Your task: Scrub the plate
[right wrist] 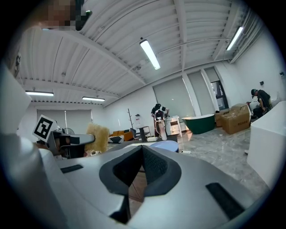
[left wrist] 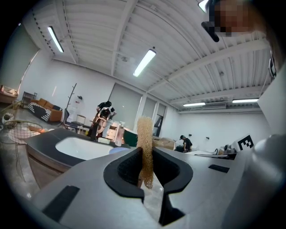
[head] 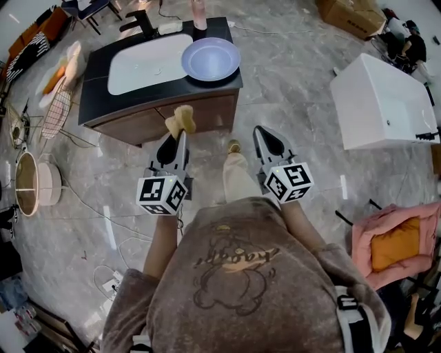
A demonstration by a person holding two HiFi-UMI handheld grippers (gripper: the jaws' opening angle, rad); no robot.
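Note:
A pale blue plate (head: 210,58) lies on the dark vanity counter (head: 93,83), to the right of the white sink basin (head: 138,65). My left gripper (head: 176,133) is held in front of the cabinet, shut on a tan scrubbing sponge (head: 181,119) that stands up between the jaws (left wrist: 145,143). The plate's rim (left wrist: 117,150) shows just beyond it. My right gripper (head: 262,132) is beside the left one, short of the cabinet, shut with nothing in it (right wrist: 142,150). From the right gripper view I see the plate (right wrist: 164,146) ahead and the sponge (right wrist: 98,137) at left.
A faucet (head: 141,21) and a bottle (head: 199,14) stand at the back of the counter. A white bathtub (head: 386,103) is at right, a pink cushion (head: 396,241) lower right. Wire baskets (head: 58,110) and cables lie on the floor at left. People work far off.

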